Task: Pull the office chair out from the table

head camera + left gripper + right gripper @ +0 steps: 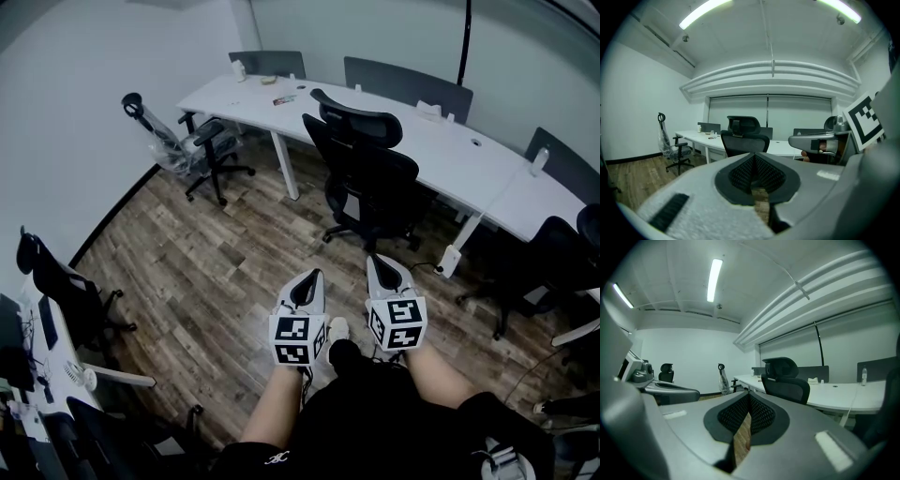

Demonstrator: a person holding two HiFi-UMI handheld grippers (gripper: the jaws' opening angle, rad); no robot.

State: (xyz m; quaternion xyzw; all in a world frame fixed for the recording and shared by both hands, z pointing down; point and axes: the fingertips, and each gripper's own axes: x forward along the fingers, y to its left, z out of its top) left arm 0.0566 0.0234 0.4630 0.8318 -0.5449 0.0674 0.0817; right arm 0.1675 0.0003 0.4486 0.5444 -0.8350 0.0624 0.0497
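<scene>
Left gripper (316,277) and right gripper (375,261) are both clenched on nothing, with the chair (370,178) well ahead of them beside the table (422,136), so pulling looks not yet begun.

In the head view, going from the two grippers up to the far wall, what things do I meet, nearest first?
left gripper and right gripper, side by side → wood floor → black office chair → white table → gray divider panel
</scene>
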